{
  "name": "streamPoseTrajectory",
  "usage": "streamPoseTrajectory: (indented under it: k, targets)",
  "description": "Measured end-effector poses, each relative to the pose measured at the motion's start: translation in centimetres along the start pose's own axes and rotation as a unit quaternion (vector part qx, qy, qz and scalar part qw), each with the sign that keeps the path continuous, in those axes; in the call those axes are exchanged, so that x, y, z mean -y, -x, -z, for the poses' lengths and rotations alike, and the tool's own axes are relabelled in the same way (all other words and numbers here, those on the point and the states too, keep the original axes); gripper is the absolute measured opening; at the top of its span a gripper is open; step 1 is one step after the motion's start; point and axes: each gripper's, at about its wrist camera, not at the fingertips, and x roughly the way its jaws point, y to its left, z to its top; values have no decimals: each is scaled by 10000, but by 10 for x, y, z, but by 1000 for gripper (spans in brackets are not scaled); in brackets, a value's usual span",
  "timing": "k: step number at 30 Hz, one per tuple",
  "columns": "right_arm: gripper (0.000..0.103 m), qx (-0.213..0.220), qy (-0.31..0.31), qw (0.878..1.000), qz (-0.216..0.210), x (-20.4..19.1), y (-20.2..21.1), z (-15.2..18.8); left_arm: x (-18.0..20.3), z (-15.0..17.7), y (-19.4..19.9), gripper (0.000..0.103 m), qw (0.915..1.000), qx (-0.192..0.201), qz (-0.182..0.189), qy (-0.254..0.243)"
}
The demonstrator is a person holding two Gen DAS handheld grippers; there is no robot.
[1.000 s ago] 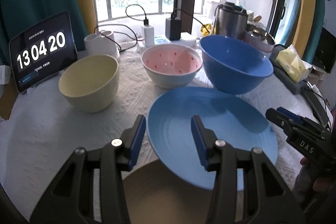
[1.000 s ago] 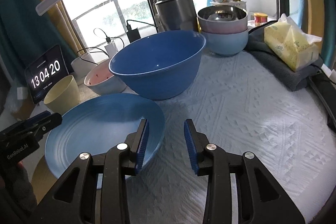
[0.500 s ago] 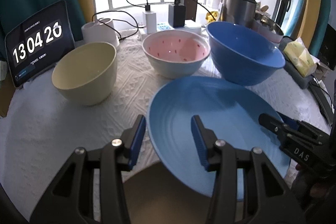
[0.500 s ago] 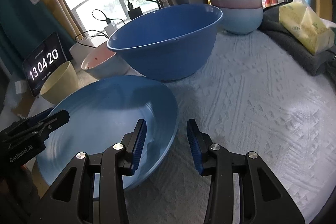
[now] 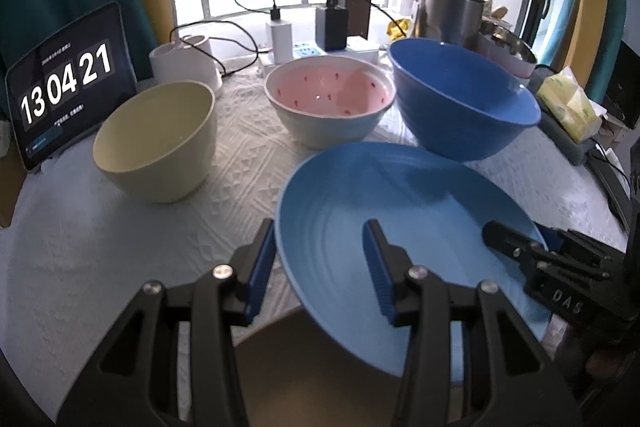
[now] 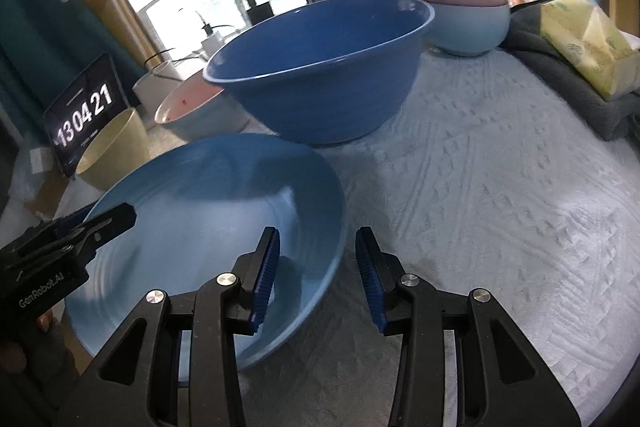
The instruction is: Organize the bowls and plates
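A light blue plate lies near the table's front edge. My left gripper is open and straddles its left rim, one finger outside and one over the plate. At the opposite rim my right gripper stands open the same way, its left finger inside the plate. Neither pair of pads presses on the rim. Each gripper shows in the other's view: right gripper, left gripper. Behind the plate stand a dark blue bowl, a pink speckled bowl and a cream bowl.
A stack of bowls with a steel one on top and a steel pot stand at the back right. A tissue pack lies on a grey towel at the right. A tablet clock, a white cup and chargers line the back. A tan surface shows under the plate's near edge.
Both grippers have closed in on the light blue plate. The right one came down from beside the plate until its fingers straddle the right rim. Neither pair of jaws changed width.
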Motion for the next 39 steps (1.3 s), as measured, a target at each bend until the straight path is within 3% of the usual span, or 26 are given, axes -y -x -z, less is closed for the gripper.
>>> streamPoseTrajectory:
  k: [39]
  targets:
    - [37, 404, 281, 9985, 237, -31, 66, 25, -10, 35, 66, 45, 9995, 259, 200, 43]
